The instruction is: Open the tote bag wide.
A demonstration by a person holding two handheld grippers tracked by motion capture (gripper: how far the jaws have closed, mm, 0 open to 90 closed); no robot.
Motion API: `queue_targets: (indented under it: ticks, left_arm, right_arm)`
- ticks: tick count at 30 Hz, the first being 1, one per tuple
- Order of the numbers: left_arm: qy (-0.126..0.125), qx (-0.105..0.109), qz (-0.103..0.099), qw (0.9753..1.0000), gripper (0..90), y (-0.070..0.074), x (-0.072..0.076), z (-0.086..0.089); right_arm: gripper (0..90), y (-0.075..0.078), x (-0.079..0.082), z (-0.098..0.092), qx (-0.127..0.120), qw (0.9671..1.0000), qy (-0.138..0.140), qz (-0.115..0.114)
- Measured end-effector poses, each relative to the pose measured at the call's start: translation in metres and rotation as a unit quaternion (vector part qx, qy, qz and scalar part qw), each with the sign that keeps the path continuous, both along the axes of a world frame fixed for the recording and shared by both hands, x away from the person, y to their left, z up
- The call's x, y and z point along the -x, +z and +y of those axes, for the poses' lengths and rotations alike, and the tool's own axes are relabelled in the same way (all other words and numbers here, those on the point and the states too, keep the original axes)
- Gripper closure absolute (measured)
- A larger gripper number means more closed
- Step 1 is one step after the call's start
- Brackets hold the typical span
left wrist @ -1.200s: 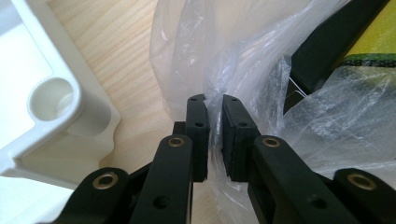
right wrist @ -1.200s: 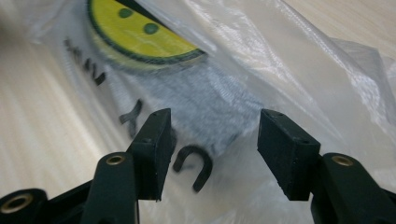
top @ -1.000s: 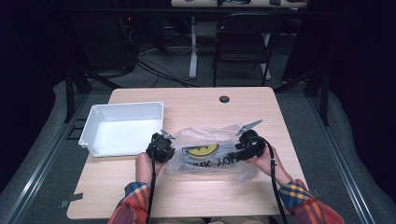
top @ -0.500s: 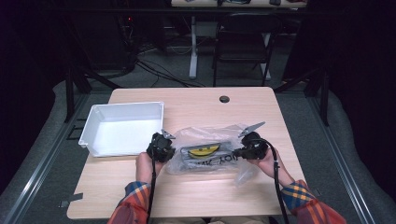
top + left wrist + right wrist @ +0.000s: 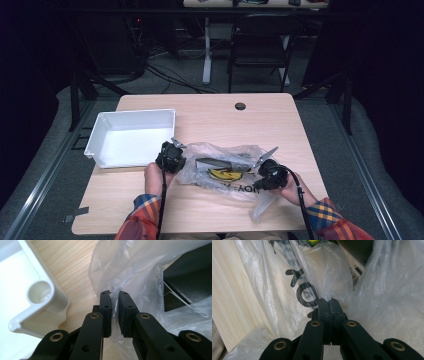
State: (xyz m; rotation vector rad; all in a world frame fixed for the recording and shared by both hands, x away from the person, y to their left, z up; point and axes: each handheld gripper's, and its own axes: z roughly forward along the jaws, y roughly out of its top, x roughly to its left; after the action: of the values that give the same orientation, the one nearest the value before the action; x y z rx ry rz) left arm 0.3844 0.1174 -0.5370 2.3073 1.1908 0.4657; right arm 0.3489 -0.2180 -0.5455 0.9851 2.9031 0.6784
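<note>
1. Nearest the person, the right gripper (image 5: 267, 176) has its jaws pressed together on a fold of the plastic bag (image 5: 225, 167), with film pinched between the pads — plain in the right gripper view.
2. The left gripper (image 5: 172, 156) pinches the bag's other edge; its jaws stand a narrow slit apart with film caught between them, just beside the corner of the white tray (image 5: 100, 135).
3. The bag lies on the counter (image 5: 210, 110) between the two grippers, part lifted and stretched, with a dark flat object (image 5: 215, 163) inside it.
4. Judged from this, the step in hand is spreading the bag's mouth. The next move calls for drawing the two edges apart evenly — a weak pinch on thin film could slip.
5. Writing: bold black letters show through the film, reversed and hard to read, perhaps "YOU"; above them is a yellow printed shape (image 5: 225, 174).
6. Farther off, a round dark grommet (image 5: 240, 106) sits near the counter's far edge.
</note>
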Motion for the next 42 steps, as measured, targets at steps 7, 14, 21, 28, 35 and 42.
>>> queue_targets:
  ticks: [7, 14, 21, 28, 35, 42]
  left_arm:
    - [-0.003, -0.021, 0.001, 0.9998, 78.8, -0.004, -0.004, -0.008]
    - [-0.003, 0.008, -0.016, 0.9998, 54.1, 0.019, 0.007, -0.004]
    - [-0.027, 0.027, -0.035, 0.9986, 44.4, 0.043, 0.027, -0.006]
    - [-0.04, 0.004, -0.012, 0.9991, 51.7, 0.031, 0.022, -0.014]
    - [-0.047, 0.003, 0.005, 0.9989, 73.2, 0.015, 0.01, -0.014]
    - [-0.034, -0.021, 0.007, 0.9992, 87.1, 0.001, -0.003, -0.026]
  right_arm:
    - [85.4, 0.0, -0.002, 0.0, 0.015, 0.9998, 0.009, 0.009]
    - [58.9, 0.039, 0.004, -0.002, -0.053, 0.9978, 0.018, -0.034]
    - [48.8, 0.08, 0.009, -0.007, -0.114, 0.9879, 0.009, -0.105]
    - [45.5, 0.093, -0.009, -0.007, -0.082, 0.9806, -0.045, -0.172]
    - [60.9, 0.038, -0.042, -0.005, 0.006, 0.9893, -0.076, -0.124]
    - [83.9, 0.022, -0.06, -0.004, -0.006, 0.9892, -0.096, -0.111]
